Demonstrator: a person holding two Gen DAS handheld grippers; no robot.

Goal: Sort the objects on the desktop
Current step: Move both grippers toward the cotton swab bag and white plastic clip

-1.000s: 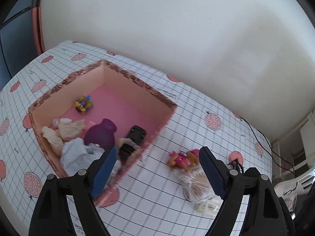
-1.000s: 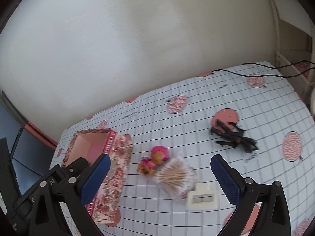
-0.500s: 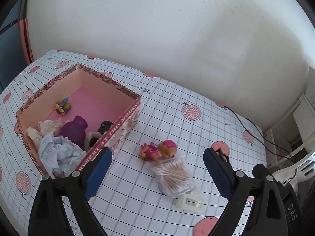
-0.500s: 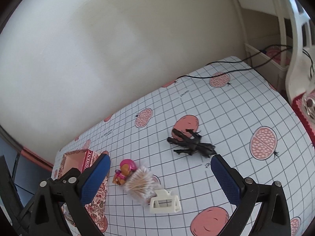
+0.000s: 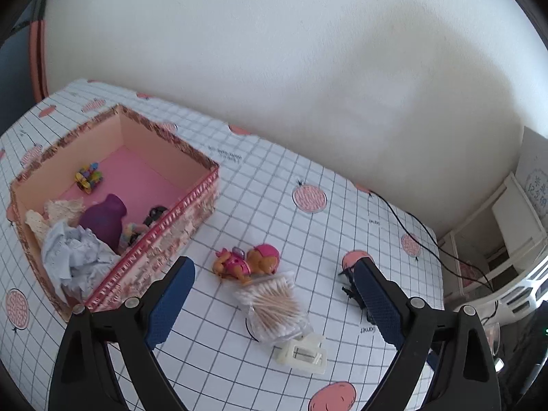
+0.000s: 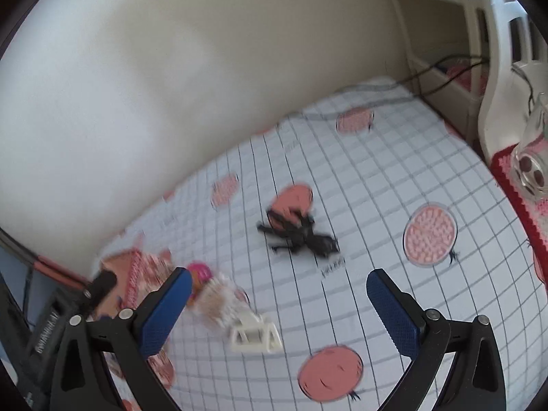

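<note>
A pink patterned box (image 5: 191, 205) stands at the left and holds a purple vase (image 5: 102, 219), crumpled blue paper (image 5: 73, 257), lace and small toys. On the checked tablecloth (image 5: 308, 233) lie a pink toy pup (image 5: 246, 265), a bag of cotton swabs (image 5: 274, 304) and a white clip (image 5: 301, 354). My left gripper (image 5: 272, 267) hangs open above them with nothing between its fingers. A black insect toy (image 6: 298, 236) lies further right; my right gripper (image 6: 279, 274) is open just short of it. The right view is blurred; the clip (image 6: 253, 335) sits between its fingers, lower down.
A black cable (image 5: 411, 226) runs across the cloth's far right corner. A glass jar (image 6: 531, 167) stands on a red mat at the right edge, next to a white chair (image 6: 496, 78). The wall runs close behind the table. The left gripper's body (image 6: 68, 308) shows at the lower left.
My left gripper has come away from over the box and swung right, and its jaws stand a little wider. The right gripper has swung right; the black insect toy now sits ahead of it.
</note>
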